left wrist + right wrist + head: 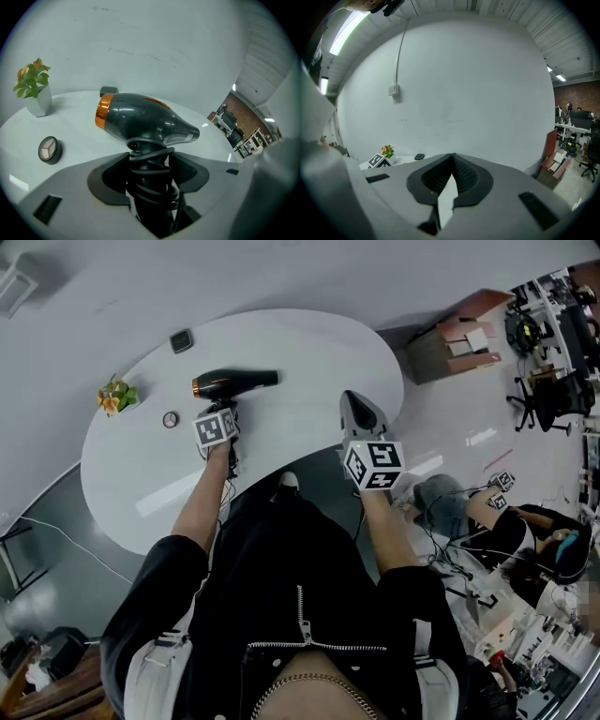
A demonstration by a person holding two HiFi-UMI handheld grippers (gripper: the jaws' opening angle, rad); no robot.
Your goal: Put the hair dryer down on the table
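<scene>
**Left tool closed on the dryer's handle, right tool empty**

We see the left tool gripping the dark grey hair dryer with an orange ring at its back end by the handle. Its two jaws press in on either side of the handle, which has a black cord coiled round it. The hair dryer lies level, with its nozzle pointing toward the right edge of the white oval tabletop and its orange end toward the left edge. It sits over the middle of the tabletop, somewhat nearer the left edge. We cannot tell whether its body touches the surface.

We see the right tool over the near edge of the tabletop, toward the right side and well apart from the hair dryer. In the right gripper view, this tool has its jaws brought fully together with nothing between them.

Near the left edge stands a small green plant with orange flowers in a white pot. A small round dark puck with a pale face lies between that plant and the left tool. By the far edge rests a small dark rounded-square object.
</scene>
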